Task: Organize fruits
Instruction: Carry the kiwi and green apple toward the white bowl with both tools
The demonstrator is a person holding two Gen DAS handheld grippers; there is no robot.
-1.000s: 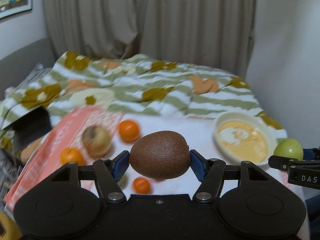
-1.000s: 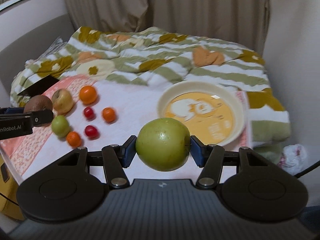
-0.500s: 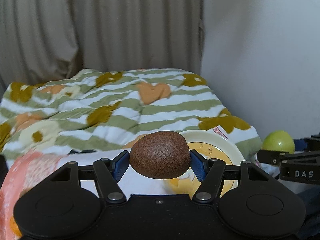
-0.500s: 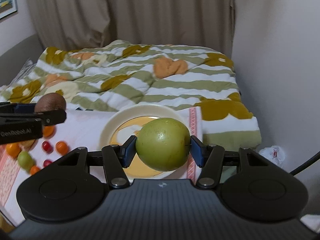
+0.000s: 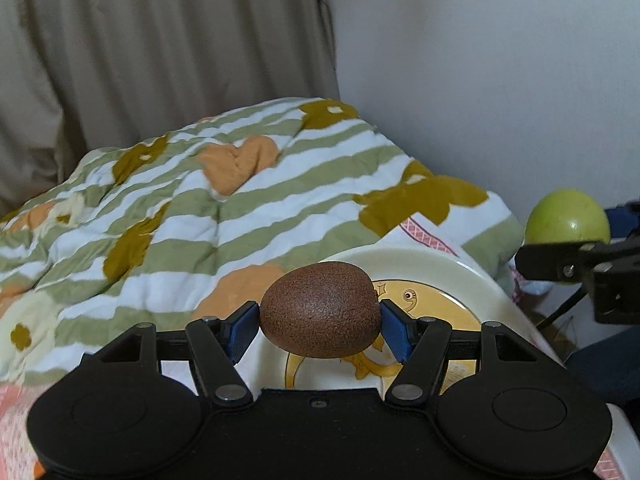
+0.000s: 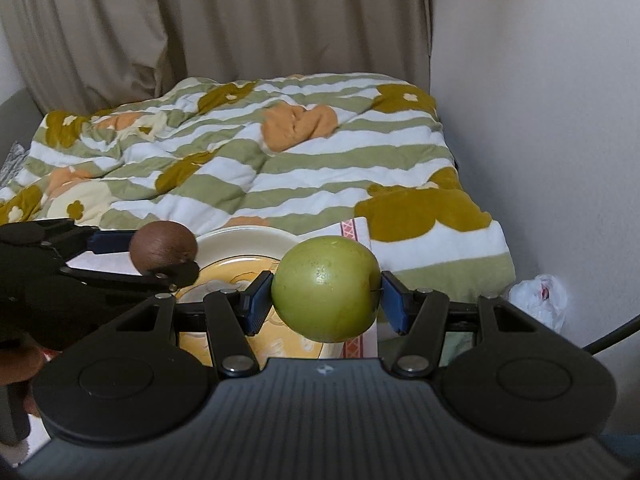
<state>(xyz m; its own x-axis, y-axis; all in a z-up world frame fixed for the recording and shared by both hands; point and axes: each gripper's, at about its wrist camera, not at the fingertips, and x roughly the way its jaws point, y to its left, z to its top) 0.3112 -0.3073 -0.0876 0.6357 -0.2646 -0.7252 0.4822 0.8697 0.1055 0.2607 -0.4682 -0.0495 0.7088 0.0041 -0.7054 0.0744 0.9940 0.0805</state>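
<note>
Cream plate (image 5: pixel 448 264) (yellow cartoon print) holds no fruit.

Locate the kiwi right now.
Kiwi sits clamped in the left claw, above the plate's near-left rim; right-wrist view shows it at left.
</note>
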